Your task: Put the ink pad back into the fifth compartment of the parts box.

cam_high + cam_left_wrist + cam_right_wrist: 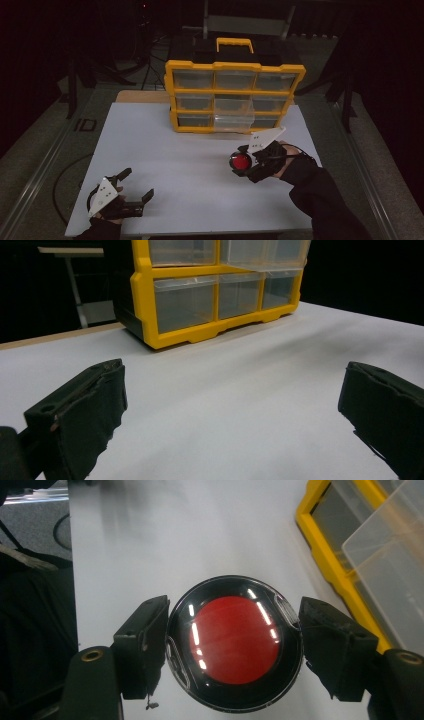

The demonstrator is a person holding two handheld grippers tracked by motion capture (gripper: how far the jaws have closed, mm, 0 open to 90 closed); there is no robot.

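My right gripper is shut on a round black container with a red centre and a clear lid; it hangs above the white table, right of the middle. A yellow drawer cabinet with clear drawers stands at the table's back; its middle drawer is pulled out. Near the front left edge my left gripper rests open, nothing between its jaws.
The cabinet has a yellow handle on top. A wooden board edge shows behind the white sheet at the back left. Dark floor and stands surround the table.
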